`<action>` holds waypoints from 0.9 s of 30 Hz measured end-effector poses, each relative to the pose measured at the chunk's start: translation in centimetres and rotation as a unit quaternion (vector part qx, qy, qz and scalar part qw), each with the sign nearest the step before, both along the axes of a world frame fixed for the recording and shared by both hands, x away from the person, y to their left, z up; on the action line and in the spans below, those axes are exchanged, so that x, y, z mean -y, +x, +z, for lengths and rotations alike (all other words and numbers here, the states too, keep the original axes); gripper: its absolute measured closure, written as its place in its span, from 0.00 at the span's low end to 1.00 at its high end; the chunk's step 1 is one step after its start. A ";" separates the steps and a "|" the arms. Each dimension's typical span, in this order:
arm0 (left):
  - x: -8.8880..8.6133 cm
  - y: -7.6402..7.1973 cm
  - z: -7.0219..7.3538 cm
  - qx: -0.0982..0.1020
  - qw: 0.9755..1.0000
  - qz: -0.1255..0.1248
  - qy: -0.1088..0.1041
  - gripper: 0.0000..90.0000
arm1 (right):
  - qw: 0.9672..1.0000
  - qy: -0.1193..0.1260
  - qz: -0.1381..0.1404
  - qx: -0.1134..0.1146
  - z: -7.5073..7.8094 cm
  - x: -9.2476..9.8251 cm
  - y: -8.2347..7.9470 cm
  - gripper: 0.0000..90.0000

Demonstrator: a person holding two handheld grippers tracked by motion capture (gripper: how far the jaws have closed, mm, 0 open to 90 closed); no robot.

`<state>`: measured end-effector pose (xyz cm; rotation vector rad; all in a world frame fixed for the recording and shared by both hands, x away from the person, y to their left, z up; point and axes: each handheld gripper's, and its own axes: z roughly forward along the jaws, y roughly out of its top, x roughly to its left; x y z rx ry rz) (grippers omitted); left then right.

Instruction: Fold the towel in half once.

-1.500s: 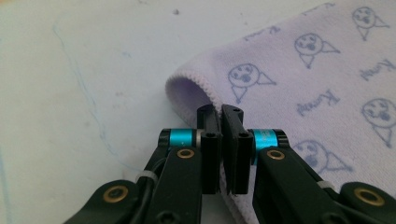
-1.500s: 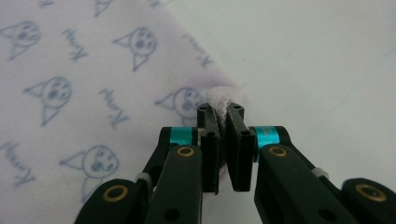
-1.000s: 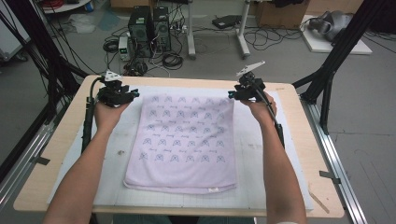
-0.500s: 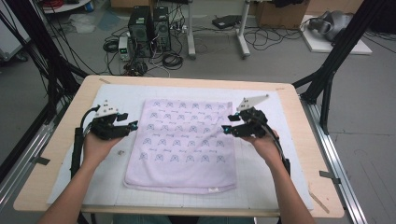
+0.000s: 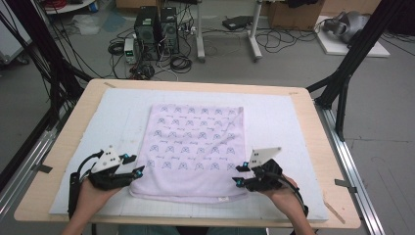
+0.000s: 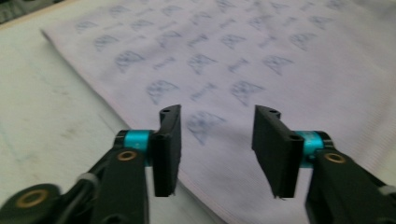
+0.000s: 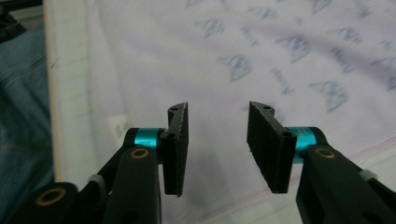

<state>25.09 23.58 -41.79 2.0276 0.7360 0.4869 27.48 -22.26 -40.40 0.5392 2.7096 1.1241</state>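
Observation:
A lilac towel (image 5: 193, 147) printed with small blue motifs lies flat on a white mat (image 5: 279, 112). My left gripper (image 5: 136, 164) is at the towel's near left corner, open, its jaws pointing in over the towel's edge. In the left gripper view my left gripper (image 6: 218, 115) holds nothing, and the towel (image 6: 243, 56) lies beyond and under the jaws. My right gripper (image 5: 239, 174) is at the near right corner, also open. The right gripper view has my right gripper (image 7: 218, 109) empty above the towel (image 7: 261, 46).
The mat covers most of a wooden table (image 5: 195, 84). A small white label (image 5: 224, 199) sticks out of the towel's near edge. Black frame posts (image 5: 352, 63) stand at the far corners, and computers and cables (image 5: 156, 29) sit on the floor beyond.
Both grippers have drawn back from the towel's far corners along its sides to the near corners. The towel has not moved.

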 end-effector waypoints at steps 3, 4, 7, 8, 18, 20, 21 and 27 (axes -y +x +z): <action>-0.1 -1.0 -0.6 -0.017 1.000 -0.024 0.008 0.70 | 1.000 0.004 0.003 -0.017 -1.2 0.6 -1.3 0.67; -0.1 -1.1 -0.9 -0.024 0.999 -0.027 0.016 0.71 | 1.000 0.004 0.002 -0.021 -1.6 0.8 -1.6 0.67; -0.3 -1.4 -1.8 -0.040 0.998 -0.036 0.036 0.71 | 1.000 -0.003 -0.004 -0.022 -2.3 1.2 -2.2 0.68; -0.4 -1.4 -2.0 -0.048 0.997 -0.038 0.039 0.70 | 1.000 -0.004 -0.007 -0.026 -2.5 1.3 -2.3 0.68; -0.3 -1.4 -2.4 -0.048 0.997 -0.044 0.044 0.98 | 0.999 -0.023 0.004 -0.022 -2.9 1.2 -1.9 0.96; -0.6 -1.4 -2.0 -0.046 0.998 -0.040 0.033 0.98 | 0.999 -0.025 0.009 -0.021 -2.5 1.1 -1.8 0.97; -0.7 -1.5 -1.7 -0.040 0.998 -0.037 0.028 1.00 | 1.000 -0.023 0.011 -0.017 -2.2 1.1 -1.8 0.97; -1.5 -2.2 -0.4 -0.024 0.999 -0.028 0.017 1.00 | 1.000 0.010 0.008 0.005 0.4 1.7 -2.3 0.97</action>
